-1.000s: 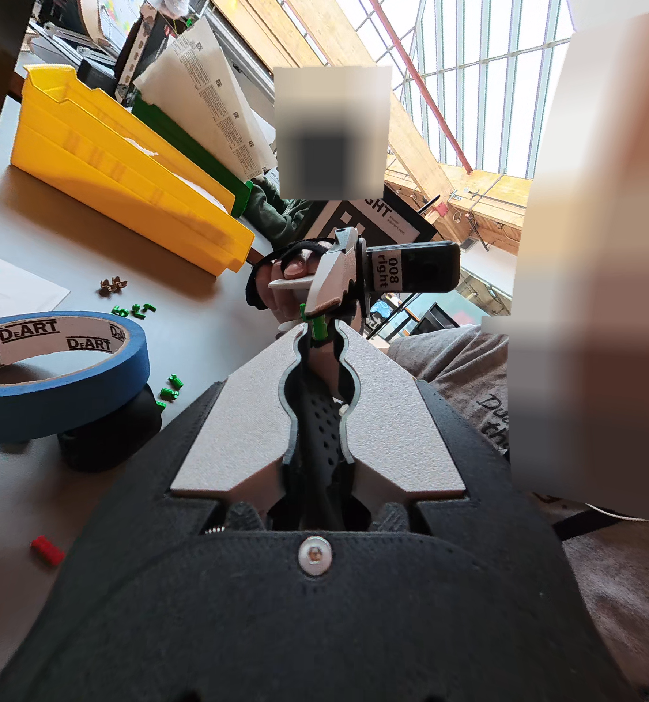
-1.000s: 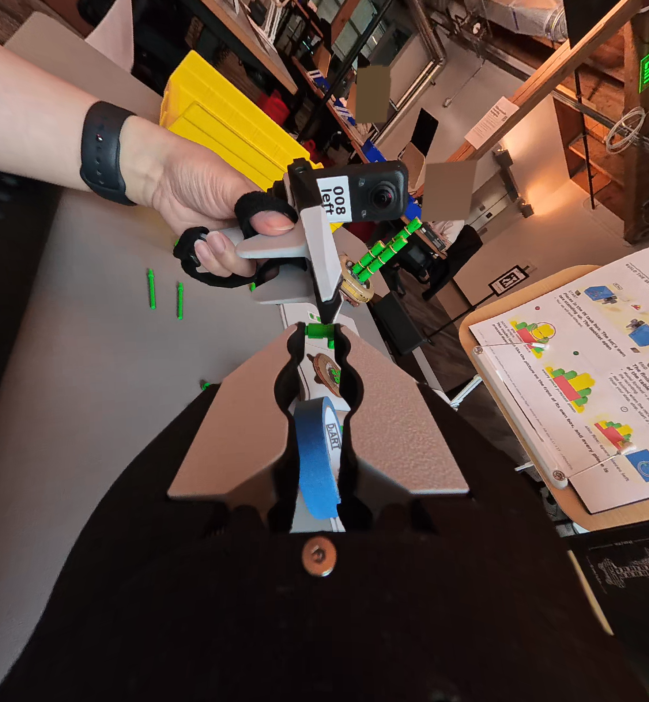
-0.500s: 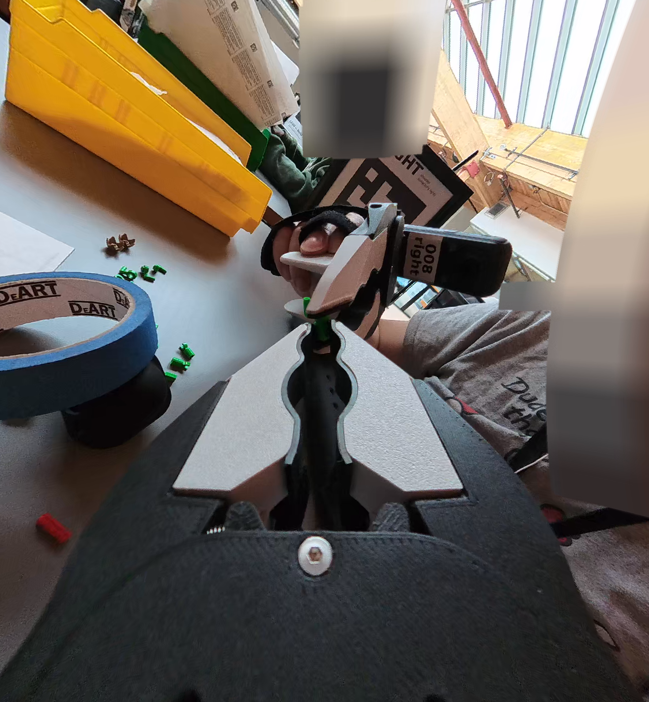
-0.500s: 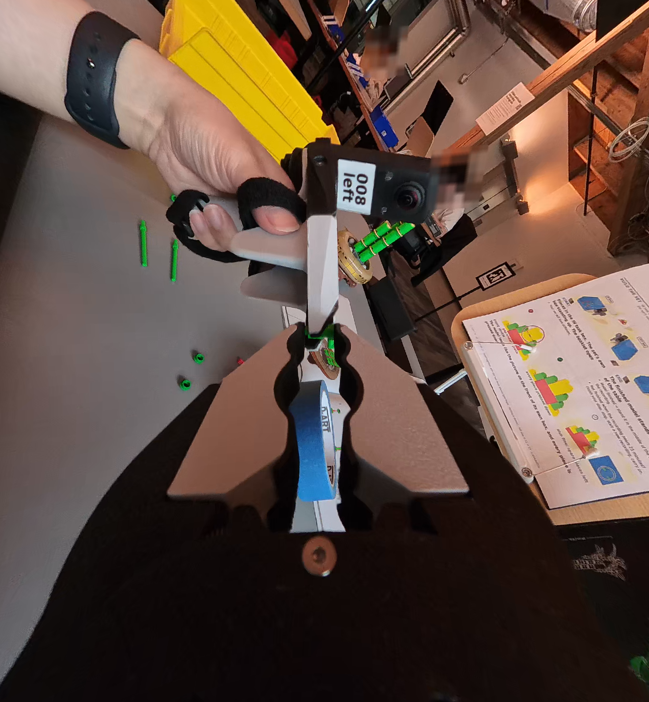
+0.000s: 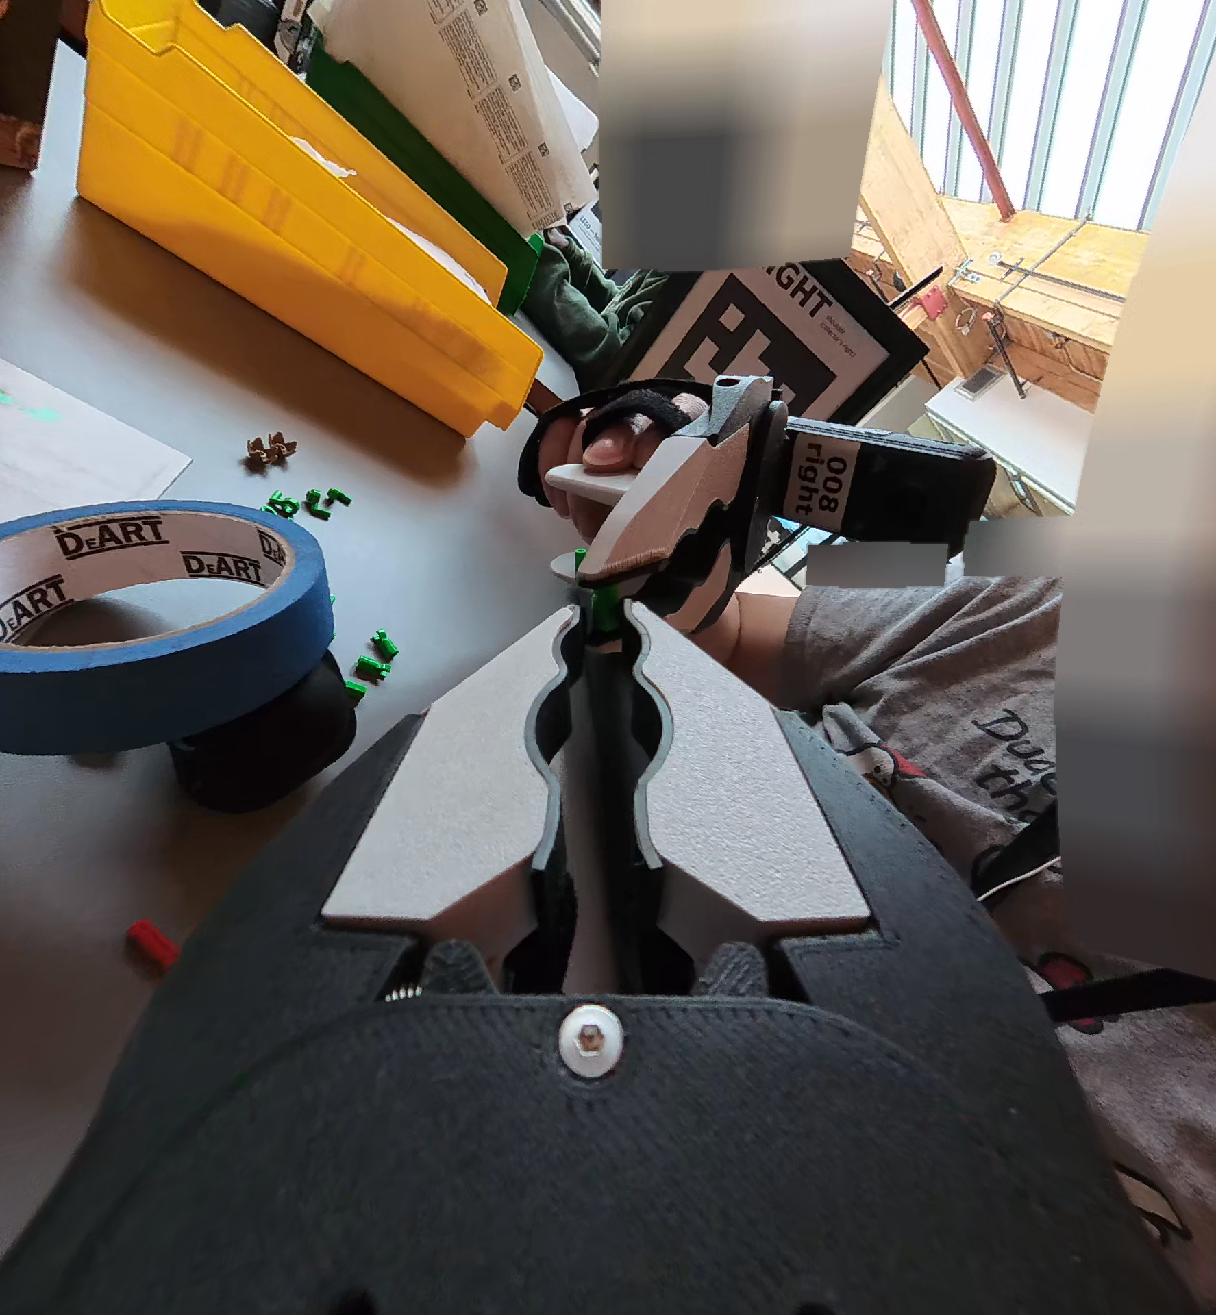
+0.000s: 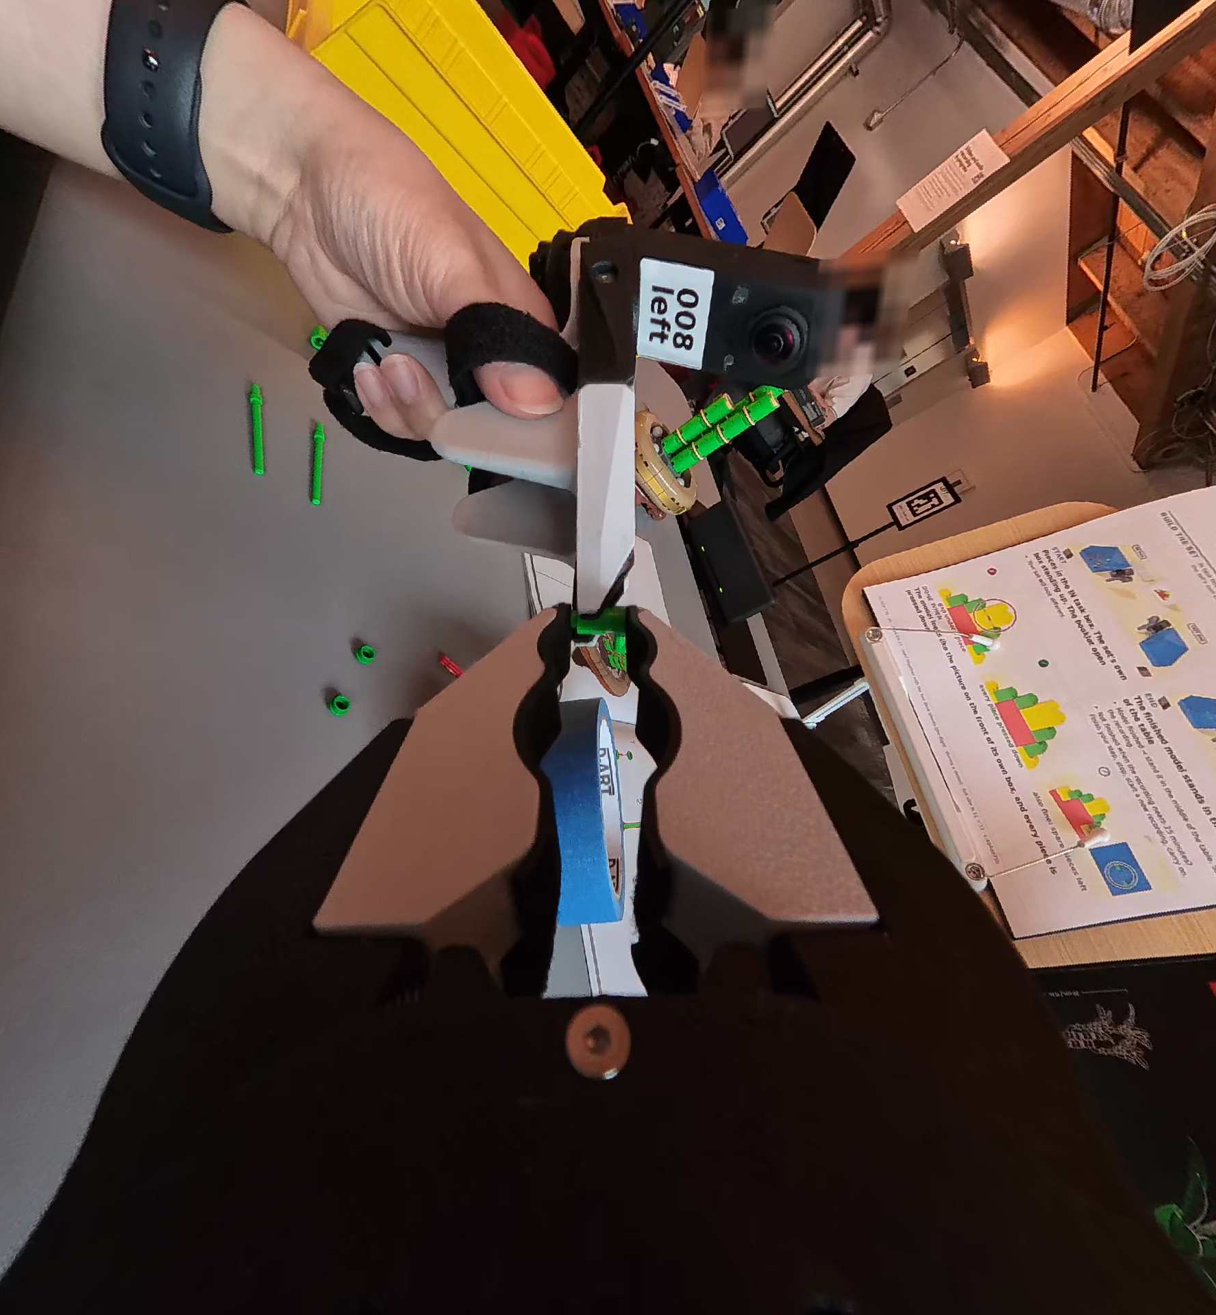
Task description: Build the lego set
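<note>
Early in the build, judging by loose green pegs (image 6: 257, 428) scattered beyond both jaws, each pair clenched on one small green piece (image 6: 596, 621).

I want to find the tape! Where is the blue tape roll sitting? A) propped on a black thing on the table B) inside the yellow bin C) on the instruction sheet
A: in the left wrist view the blue tape roll rests tilted atop a black object on the table, outside the yellow bin.
</note>
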`<move>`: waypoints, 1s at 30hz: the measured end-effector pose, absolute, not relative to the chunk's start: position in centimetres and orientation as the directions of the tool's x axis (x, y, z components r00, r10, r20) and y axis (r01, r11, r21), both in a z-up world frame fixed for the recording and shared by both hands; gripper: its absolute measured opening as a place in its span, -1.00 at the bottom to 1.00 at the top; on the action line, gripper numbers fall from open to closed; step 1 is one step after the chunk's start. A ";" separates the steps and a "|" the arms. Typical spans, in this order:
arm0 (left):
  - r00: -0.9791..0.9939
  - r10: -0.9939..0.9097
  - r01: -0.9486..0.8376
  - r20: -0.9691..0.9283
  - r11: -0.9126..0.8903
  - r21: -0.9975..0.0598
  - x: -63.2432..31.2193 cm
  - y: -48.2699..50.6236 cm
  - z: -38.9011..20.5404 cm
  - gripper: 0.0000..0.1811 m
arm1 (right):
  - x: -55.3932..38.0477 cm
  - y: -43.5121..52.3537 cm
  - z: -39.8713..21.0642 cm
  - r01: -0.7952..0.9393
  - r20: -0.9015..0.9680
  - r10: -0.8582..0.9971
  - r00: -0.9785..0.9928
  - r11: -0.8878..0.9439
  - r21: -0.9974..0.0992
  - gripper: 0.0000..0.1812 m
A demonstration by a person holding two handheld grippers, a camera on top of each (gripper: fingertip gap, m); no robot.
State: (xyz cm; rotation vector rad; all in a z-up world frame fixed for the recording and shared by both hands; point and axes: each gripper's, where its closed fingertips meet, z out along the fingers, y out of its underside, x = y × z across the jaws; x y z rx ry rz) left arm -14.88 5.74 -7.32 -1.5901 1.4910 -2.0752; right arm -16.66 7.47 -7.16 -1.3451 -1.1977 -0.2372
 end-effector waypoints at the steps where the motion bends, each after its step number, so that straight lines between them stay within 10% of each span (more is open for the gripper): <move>1: -0.429 -0.618 -0.431 0.659 -0.501 -0.750 -14.8 5.8 -7.4 -0.93 | -16.6 7.5 -7.2 0.737 0.761 0.479 0.437 0.294 -0.608 -0.86; 30: -0.383 -0.665 -0.276 0.641 -0.580 -0.766 -15.3 8.9 -5.5 -0.90 | -15.4 7.7 -6.3 0.711 0.749 0.456 0.480 0.298 -0.637 -0.86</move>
